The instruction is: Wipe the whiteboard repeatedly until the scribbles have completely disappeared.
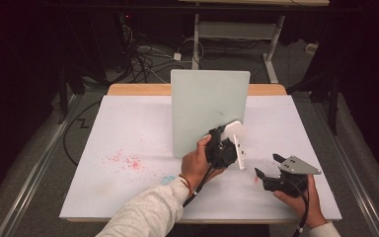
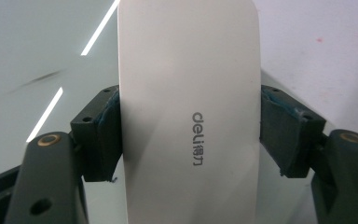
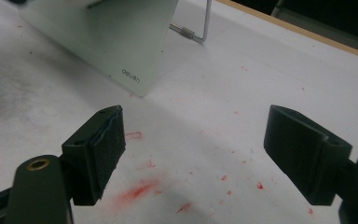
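A white table (image 1: 143, 123) is seen from above, with a pale green board (image 1: 205, 106) propped upright near its centre. In the right gripper view the board (image 3: 107, 42) is seen leaning back on a thin wire stand (image 3: 200, 28), with small "deli" lettering near its lower corner.

The left gripper (image 1: 225, 143) is held at about 5 o'clock from the board's centre, against the board's lower right part. A white eraser (image 1: 237, 140) is clamped between its jaws. In the left gripper view the eraser (image 2: 189, 112) is seen as a smooth, rounded white block marked "deli", pressed on both sides by the blue-edged pads (image 2: 109, 126), with the board's surface behind it.

The right gripper (image 1: 269, 165) is held low over the table at about 4 o'clock, well apart from the board. Its jaws are spread wide with nothing between them.

Red specks (image 1: 126, 160) are scattered at about 8 o'clock, and red smears (image 3: 140, 189) are seen beneath the right gripper (image 3: 193, 156). No container is visible.
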A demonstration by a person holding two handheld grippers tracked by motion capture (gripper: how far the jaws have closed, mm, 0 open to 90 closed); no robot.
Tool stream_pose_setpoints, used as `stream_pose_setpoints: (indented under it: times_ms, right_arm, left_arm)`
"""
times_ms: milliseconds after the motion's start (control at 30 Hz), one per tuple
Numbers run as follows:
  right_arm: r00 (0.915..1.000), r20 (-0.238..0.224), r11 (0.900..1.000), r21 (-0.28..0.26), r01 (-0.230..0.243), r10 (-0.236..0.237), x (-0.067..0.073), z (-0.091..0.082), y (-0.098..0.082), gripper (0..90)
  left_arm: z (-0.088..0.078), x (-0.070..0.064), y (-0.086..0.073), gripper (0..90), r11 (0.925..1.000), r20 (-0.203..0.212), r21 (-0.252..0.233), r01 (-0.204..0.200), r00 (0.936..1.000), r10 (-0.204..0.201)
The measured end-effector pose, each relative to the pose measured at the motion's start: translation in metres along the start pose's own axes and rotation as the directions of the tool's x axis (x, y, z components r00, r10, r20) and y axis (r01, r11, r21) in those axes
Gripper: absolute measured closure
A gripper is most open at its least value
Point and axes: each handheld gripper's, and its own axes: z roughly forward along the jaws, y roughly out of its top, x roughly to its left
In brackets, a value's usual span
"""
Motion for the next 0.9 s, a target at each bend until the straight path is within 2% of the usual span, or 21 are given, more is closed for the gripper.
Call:
stream_pose_setpoints:
  times_ms: [133, 233, 300, 433, 633, 733, 767, 900]
  right_arm:
    - [1.0, 0.0, 1.0, 0.001, 0.003, -0.003, 0.0, 0.0, 0.0, 21.2]
    - [1.0, -0.001, 1.0, 0.003, 0.001, -0.001, 0.001, 0.0, 0.0, 21.1]
    - [1.0, -0.001, 1.0, 0.004, 0.004, -0.004, 0.001, 0.0, 0.001, 21.1]
    - [1.0, -0.002, 1.0, 0.004, 0.002, -0.002, 0.001, 0.0, 0.0, 21.2]
    - [1.0, -0.004, 1.0, 0.004, 0.002, -0.002, 0.001, 0.0, 0.0, 21.1]
    - [0.9999, -0.007, 1.0, 0.009, 0.007, -0.007, 0.003, 0.002, 0.001, 21.1]
    - [1.0, -0.006, 1.0, 0.009, 0.008, -0.008, 0.003, 0.002, 0.001, 21.1]
    - [0.9999, -0.008, 1.0, 0.009, 0.011, -0.011, 0.003, 0.002, 0.001, 21.0]
  left_arm:
    - [-0.008, 0.03, -0.008, 28.8, 0.9977, -0.042, -0.012, 0.066, 0.9969, -0.067]
    - [-0.013, 0.046, -0.013, 28.8, 0.9954, -0.063, -0.01, 0.095, 0.9934, -0.096]
    - [-0.016, 0.054, -0.015, 28.8, 0.9927, -0.064, -0.014, 0.12, 0.9907, -0.12]
    - [-0.019, 0.061, -0.023, 28.8, 0.9898, -0.069, -0.01, 0.142, 0.9874, -0.143]
    - [-0.018, 0.053, -0.026, 28.8, 0.9889, -0.09, -0.01, 0.148, 0.9848, -0.148]
    - [-0.014, 0.044, -0.02, 28.8, 0.9906, -0.082, -0.017, 0.136, 0.9872, -0.137]
    - [-0.011, 0.035, -0.014, 28.7, 0.9924, -0.071, -0.019, 0.122, 0.9899, -0.123]
    - [-0.006, 0.026, -0.005, 28.5, 0.9937, -0.062, -0.026, 0.109, 0.992, -0.11]
